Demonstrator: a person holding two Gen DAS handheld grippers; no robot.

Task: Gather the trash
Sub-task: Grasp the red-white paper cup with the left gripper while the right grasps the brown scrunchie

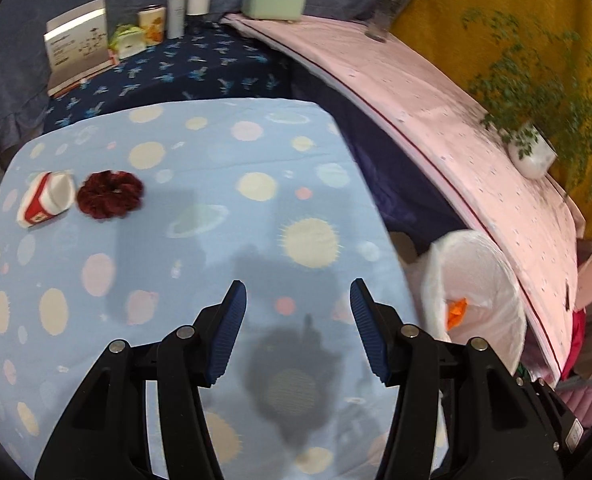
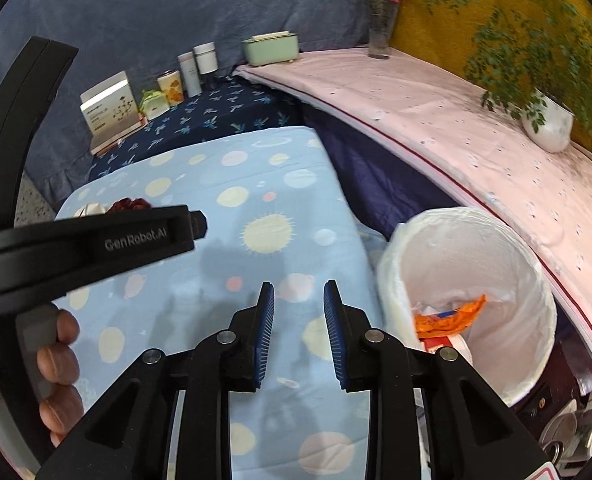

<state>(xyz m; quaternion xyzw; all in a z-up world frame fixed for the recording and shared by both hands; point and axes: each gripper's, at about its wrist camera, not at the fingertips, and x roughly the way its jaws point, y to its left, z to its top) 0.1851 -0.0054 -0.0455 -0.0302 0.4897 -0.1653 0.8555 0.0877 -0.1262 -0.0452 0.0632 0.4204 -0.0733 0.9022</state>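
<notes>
Both grippers hang over a table covered with a light blue cloth (image 1: 200, 216) printed with planets and pale dots. The left gripper (image 1: 298, 330) has its blue-padded jaws spread wide with nothing between them. Far ahead of it and off to its left, a crushed red and white paper cup (image 1: 48, 199) lies on the cloth, touching a dark red scrunchie (image 1: 110, 195) just to its right. To the right of this gripper and below the table edge stands a bin lined with a white bag (image 1: 492, 280), with an orange wrapper (image 1: 456, 312) showing inside. The right gripper (image 2: 299, 334) holds its jaws apart by a narrower gap, also empty, and the same bin (image 2: 496, 248) sits close on its right with the orange wrapper (image 2: 452, 318) and other scraps at the bottom. In that view the left device crosses the left side, gripped by the person's hand (image 2: 58, 364).
</notes>
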